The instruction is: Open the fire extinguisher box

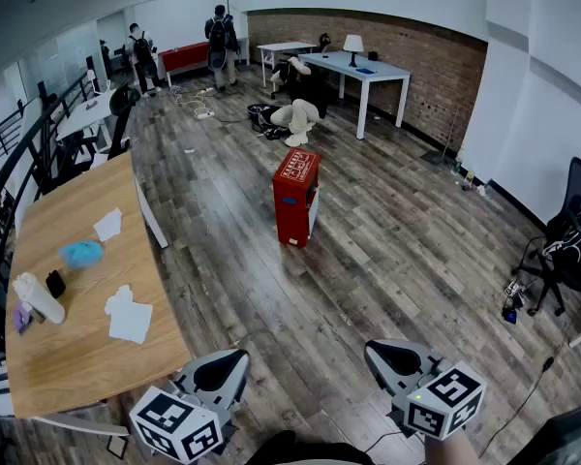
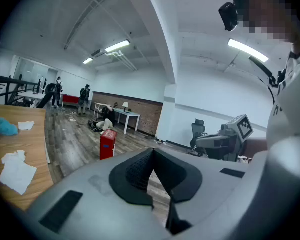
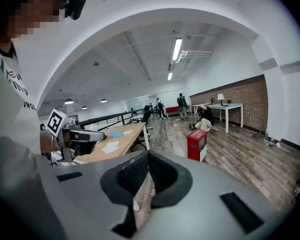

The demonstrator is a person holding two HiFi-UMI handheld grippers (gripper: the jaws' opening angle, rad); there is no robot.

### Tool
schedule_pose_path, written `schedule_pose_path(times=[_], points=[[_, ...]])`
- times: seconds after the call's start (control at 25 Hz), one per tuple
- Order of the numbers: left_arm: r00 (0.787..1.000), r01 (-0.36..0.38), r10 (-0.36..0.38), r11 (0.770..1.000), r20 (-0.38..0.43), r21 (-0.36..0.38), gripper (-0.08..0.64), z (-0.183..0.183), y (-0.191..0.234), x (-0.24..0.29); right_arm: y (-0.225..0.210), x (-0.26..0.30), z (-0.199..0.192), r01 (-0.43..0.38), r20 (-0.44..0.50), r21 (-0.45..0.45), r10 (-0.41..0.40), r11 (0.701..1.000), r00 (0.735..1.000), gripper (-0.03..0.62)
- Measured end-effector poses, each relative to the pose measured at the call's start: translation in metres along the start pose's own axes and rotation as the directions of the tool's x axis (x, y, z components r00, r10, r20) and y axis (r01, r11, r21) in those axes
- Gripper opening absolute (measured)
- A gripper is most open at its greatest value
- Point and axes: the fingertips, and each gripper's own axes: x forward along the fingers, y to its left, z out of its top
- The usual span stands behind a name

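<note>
Wooden desk (image 1: 77, 347) stood at left, with white papers (image 1: 128, 316) near its right edge and a blue cloth (image 1: 81, 253) further in towards its left edge. Left claw (image 1: 223, 369) was closed, jaws together with nothing between them, held above the floor (image 1: 416, 250) just off the desk's near right corner. Red fire extinguisher box (image 1: 296, 195) stood upright on the open floor, well apart from both claws. Right claw (image 1: 395, 356) was likewise closed and empty
</note>
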Motion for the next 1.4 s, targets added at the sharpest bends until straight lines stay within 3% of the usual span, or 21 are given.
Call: schedule_pose_path(times=[0.48, 0.72, 1.24, 1.4], points=[[1.0, 0.006, -0.006, 1.0, 0.009, -0.01, 0.008, 0.003, 0.025, -0.015, 0.024, 0.026, 0.011, -0.013, 0.006, -0.029, 0.013, 0.999, 1.0, 0.009], [0.999, 0.049, -0.049, 0.999, 0.01, -0.009, 0.008, 0.001, 0.028, -0.025, 0.045, 0.04, 0.017, -0.02, 0.014, -0.047, 0.02, 0.999, 1.0, 0.009], [0.997, 0.032, -0.03, 0.999, 0.068, -0.036, 0.008, -0.002, 0.064, -0.04, 0.065, 0.062, 0.028, -0.02, 0.077, 0.028, 0.017, 0.999, 0.997, 0.009], [0.999, 0.035, -0.034, 0.999, 0.04, -0.016, 0.008, -0.011, 0.072, -0.039, 0.062, 0.082, 0.02, -0.03, 0.065, 0.094, 0.024, 0.995, 0.998, 0.009]])
